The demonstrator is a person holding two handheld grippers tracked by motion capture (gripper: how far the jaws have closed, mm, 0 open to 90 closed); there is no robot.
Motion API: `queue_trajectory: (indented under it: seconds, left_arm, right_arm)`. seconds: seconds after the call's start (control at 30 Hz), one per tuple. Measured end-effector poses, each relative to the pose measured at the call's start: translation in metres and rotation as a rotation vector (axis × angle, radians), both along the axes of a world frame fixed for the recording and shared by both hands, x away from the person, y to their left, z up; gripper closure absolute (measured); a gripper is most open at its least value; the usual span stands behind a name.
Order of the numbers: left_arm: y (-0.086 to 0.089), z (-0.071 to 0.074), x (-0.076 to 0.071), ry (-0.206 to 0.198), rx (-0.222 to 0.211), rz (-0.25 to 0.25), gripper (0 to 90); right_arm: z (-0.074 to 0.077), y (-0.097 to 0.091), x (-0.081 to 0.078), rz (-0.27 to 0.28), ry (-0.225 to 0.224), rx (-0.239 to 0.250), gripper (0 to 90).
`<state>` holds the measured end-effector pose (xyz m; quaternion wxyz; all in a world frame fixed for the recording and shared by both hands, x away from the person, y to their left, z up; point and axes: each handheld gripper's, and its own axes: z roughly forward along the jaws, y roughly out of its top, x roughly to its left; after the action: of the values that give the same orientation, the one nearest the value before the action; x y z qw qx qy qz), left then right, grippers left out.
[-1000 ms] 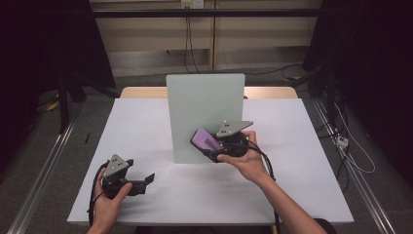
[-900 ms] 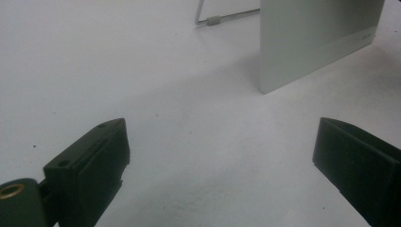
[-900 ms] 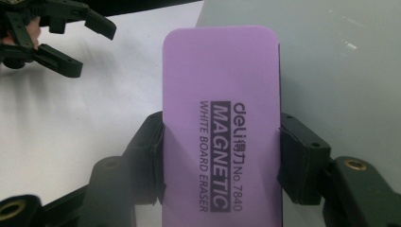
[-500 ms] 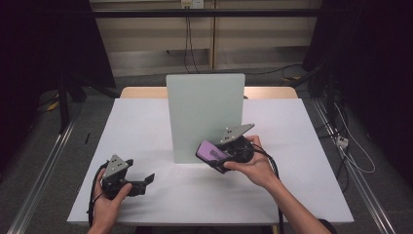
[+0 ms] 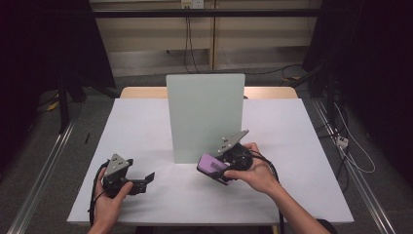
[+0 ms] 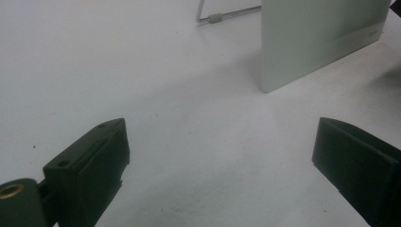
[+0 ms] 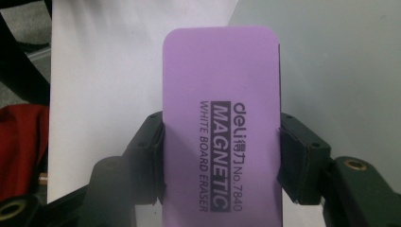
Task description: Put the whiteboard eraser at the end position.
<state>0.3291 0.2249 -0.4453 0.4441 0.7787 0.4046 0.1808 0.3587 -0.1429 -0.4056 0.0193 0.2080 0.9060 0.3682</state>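
Between my right gripper's [image 7: 220, 156] jaws: the purple whiteboard eraser [image 7: 220, 118], clamped by its long edges, printed back facing the camera ("deli MAGNETIC WHITE BOARD ERASER No.7840"). Grip looks square, one jaw on each side, no visible tilt in the pinch.

From the high view the eraser [image 5: 214, 165] sits low and just in front of the bottom right corner of the upright whiteboard [image 5: 204, 117], held off the table [image 5: 292, 146]. Can't tell whether it's touching the board face; looks just clear of it. My right hand [image 5: 255, 170] has the gripper angled down and to the left.

Board stands upright mid-table on a wire stand [image 6: 222, 16], seen at the top of the left gripper view. Its face looks clean from all angles here, no marks I can make out.

Left gripper [image 5: 141, 180] is parked on the near left of the table, well apart from the board, jaws spread wide with nothing between them, just bare table in front.

Status, my read: pick-up is done and the eraser is secure. With no marks showing, this is either a wipe with only the lowest strip left, or the eraser about to be parked. Remaining: finish any pass along the bottom edge, then set the eraser down or stick it to the board and let go. Left side has no job showing so far.
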Motion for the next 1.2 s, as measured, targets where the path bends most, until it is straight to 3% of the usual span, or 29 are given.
queue_trajectory:
  seconds: [0.37,0.97,1.2]
  left_arm:
    - [-0.001,-0.001,0.004,0.005,0.001,-0.001,4.8]
    - [0.000,0.001,0.001,0.005,0.001,-0.017,4.8]
    - [0.001,0.000,0.001,0.005,0.002,-0.019,4.8]
  right_arm:
    - [-0.008,0.006,-0.009,0.037,0.056,-0.043,41.8]
    - [-0.022,0.026,-0.019,0.093,0.077,-0.160,41.8]
    - [-0.026,0.031,-0.018,0.100,0.081,-0.173,41.8]
